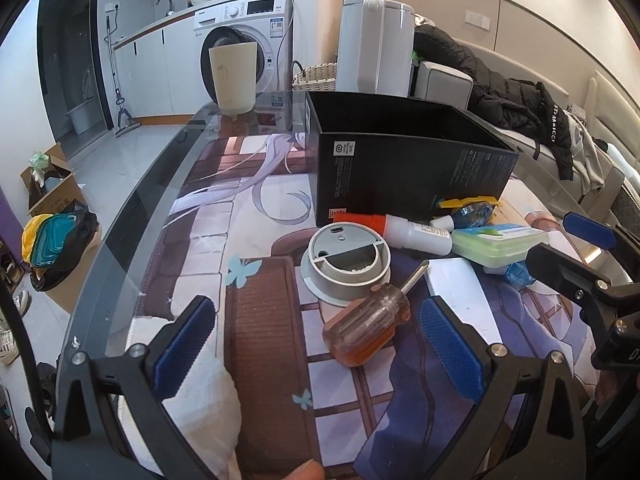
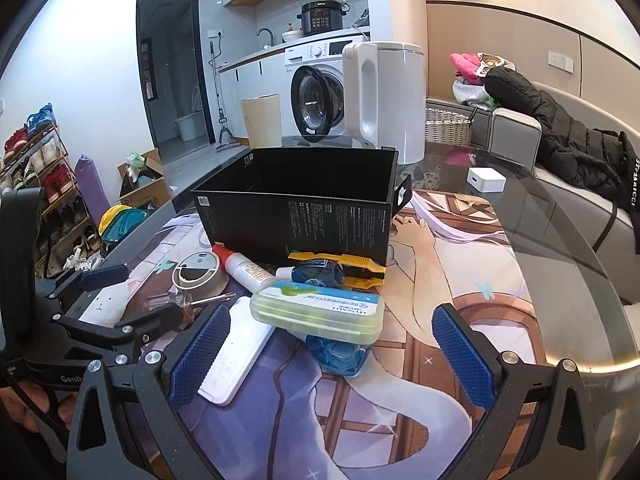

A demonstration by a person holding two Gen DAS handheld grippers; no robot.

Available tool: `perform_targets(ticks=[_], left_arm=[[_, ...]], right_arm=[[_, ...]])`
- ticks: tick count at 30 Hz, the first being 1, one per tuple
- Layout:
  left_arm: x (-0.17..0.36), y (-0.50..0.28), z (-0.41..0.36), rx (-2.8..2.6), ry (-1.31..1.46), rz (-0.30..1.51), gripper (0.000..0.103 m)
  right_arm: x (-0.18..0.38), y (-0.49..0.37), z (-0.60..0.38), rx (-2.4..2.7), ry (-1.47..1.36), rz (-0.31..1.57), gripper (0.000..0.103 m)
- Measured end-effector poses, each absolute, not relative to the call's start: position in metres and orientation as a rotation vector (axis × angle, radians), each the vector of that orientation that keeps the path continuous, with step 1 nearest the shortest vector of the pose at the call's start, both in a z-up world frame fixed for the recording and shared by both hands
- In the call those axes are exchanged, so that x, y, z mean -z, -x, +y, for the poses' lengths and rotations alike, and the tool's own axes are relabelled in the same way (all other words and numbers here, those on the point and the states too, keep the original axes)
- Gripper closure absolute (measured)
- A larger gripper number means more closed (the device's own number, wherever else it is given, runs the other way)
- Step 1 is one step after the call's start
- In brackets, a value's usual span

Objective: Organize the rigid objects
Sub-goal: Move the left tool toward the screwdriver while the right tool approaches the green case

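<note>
An open black box (image 1: 404,168) (image 2: 304,208) stands on the printed mat. In front of it lie a grey round holder (image 1: 348,256) (image 2: 198,274), an orange-handled screwdriver (image 1: 368,330) (image 2: 188,303), a white bottle with a red cap (image 1: 404,229) (image 2: 244,268), a green and blue plastic case (image 1: 500,240) (image 2: 320,310), a white flat device (image 2: 236,356) and a yellow and blue tool (image 2: 336,270). My left gripper (image 1: 316,344) is open, with the screwdriver handle between its fingers. My right gripper (image 2: 332,354) is open just before the case.
A white kettle (image 2: 384,96) and a beige cup (image 1: 234,78) stand behind the box. A small white cube (image 2: 486,179) lies on the glass table (image 1: 132,216). A sofa with a black jacket (image 2: 576,148) is at the right. The right gripper also shows in the left wrist view (image 1: 592,256).
</note>
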State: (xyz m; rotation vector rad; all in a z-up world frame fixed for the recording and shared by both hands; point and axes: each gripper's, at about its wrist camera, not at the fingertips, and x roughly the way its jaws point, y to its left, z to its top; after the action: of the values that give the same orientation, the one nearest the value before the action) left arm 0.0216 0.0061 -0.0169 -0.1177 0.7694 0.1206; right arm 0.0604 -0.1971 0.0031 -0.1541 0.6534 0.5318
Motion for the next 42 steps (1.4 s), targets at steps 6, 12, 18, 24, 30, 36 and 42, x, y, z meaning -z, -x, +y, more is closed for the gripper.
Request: perform_targets(ticks=[6,12,18,24,30,36,42], left_arm=[[0.021,-0.028,0.008,-0.125,0.134,0.819,0.0],[0.024,-0.034,0.01,-0.137,0.14,0.857,0.0],[0.026,-0.034,0.013,-0.146,0.144,0.881,0.0],[0.026,-0.03,0.019,-0.148,0.141,0.883,0.0],[0.027,-0.025,0.025,-0.156,0.138,0.881,0.0],[0.028,-0.023,0.027,-0.168,0.129,0.88,0.0],[0.028,-0.021,0.029,-0.159,0.141,0.872,0.0]], right_arm=[[0.0,-0.07,-0.191,-0.538,0.152,0.691,0.0],[0.008,-0.08,-0.186,-0.529,0.156,0.751,0.001],[0.013,-0.093,-0.178,-0.524,0.157,0.803,0.0],[0.019,-0.105,-0.173,-0.516,0.141,0.853,0.001],[0.024,-0.112,-0.17,-0.523,0.122,0.906,0.0],[0.024,-0.114,-0.168,-0.539,0.099,0.91,0.008],[0.024,-0.111,-0.171,-0.538,0.087,0.903,0.015]])
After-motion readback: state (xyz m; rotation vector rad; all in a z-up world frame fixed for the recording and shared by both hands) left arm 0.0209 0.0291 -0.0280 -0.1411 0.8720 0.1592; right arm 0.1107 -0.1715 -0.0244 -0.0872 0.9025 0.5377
